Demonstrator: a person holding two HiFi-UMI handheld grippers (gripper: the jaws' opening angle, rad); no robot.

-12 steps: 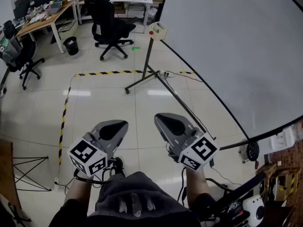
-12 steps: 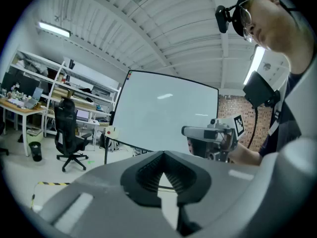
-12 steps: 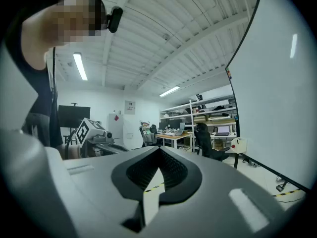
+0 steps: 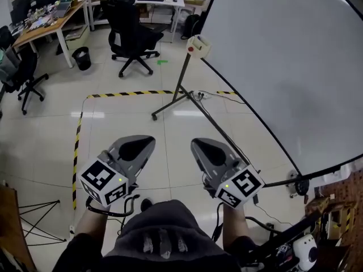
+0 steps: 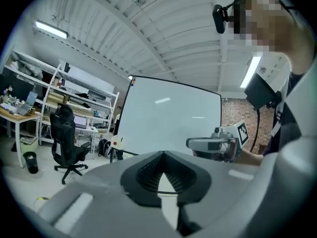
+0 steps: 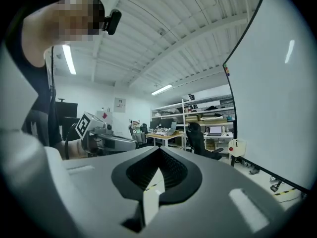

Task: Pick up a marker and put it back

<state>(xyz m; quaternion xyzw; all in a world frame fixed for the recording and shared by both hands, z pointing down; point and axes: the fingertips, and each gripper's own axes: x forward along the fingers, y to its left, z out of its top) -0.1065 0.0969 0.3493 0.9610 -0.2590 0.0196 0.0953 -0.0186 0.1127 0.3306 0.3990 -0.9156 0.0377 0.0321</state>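
No marker shows in any view. In the head view my left gripper and right gripper are held side by side at waist height over the tiled floor, both shut with nothing between the jaws. The left gripper view shows its jaws meeting, empty, pointing toward the whiteboard. In the right gripper view the jaws are shut too. A small beige box with a red dot sits at the whiteboard's lower corner, ahead of both grippers; the same box appears in the right gripper view.
The whiteboard's stand legs and a power strip lie on the floor ahead. Yellow-black tape marks a floor zone. A black office chair, desks and a bin stand at the back.
The head view has shifted a little, so the floor and the whiteboard sit slightly differently in frame. Both grippers stay shut and keep their places side by side.
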